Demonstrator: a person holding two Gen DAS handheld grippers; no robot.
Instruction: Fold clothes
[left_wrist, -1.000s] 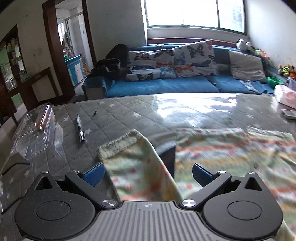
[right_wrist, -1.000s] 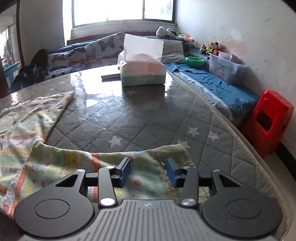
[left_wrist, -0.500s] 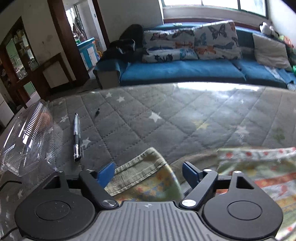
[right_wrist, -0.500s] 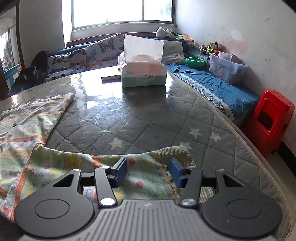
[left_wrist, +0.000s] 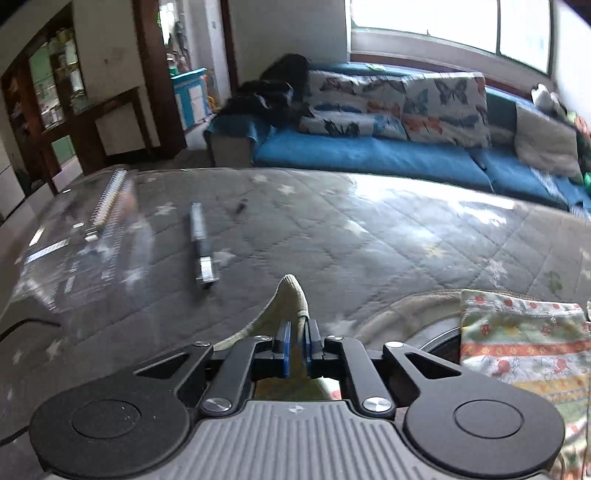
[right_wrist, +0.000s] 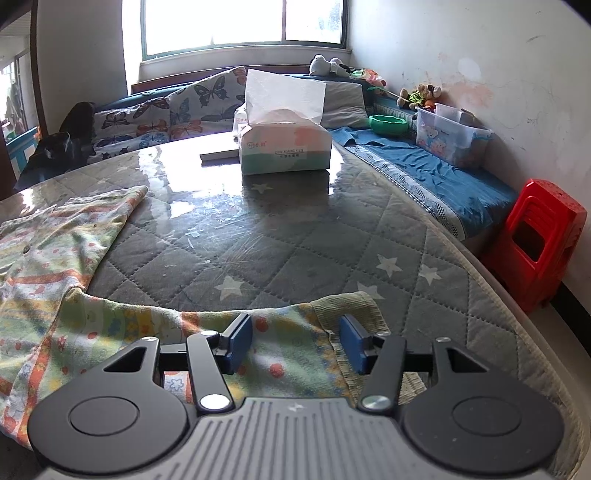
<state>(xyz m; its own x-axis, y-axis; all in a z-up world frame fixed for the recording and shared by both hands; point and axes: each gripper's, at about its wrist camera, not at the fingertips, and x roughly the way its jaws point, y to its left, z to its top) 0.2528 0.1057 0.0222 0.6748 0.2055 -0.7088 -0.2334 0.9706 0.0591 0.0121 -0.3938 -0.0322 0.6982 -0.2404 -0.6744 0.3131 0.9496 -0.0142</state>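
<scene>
A patterned child's garment (right_wrist: 66, 258) with green, yellow and orange stripes lies spread on the grey quilted table (right_wrist: 295, 236). My left gripper (left_wrist: 297, 345) is shut on the ribbed cuff (left_wrist: 291, 295) of one sleeve, which sticks up between the blue pads. The garment's body (left_wrist: 524, 343) lies to its right. My right gripper (right_wrist: 295, 341) is open over the other sleeve (right_wrist: 280, 339), its blue pads on either side of the cloth near the ribbed cuff (right_wrist: 343, 306).
A pen (left_wrist: 201, 243) and a clear plastic box (left_wrist: 74, 240) lie on the table's left part. A tissue box (right_wrist: 282, 144) stands at the far side. A blue sofa (left_wrist: 369, 155) is behind the table, a red stool (right_wrist: 535, 240) at the right.
My left gripper has shut on the sleeve cuff and swung left, toward the pen. My right gripper has opened a little wider and stayed over the other sleeve.
</scene>
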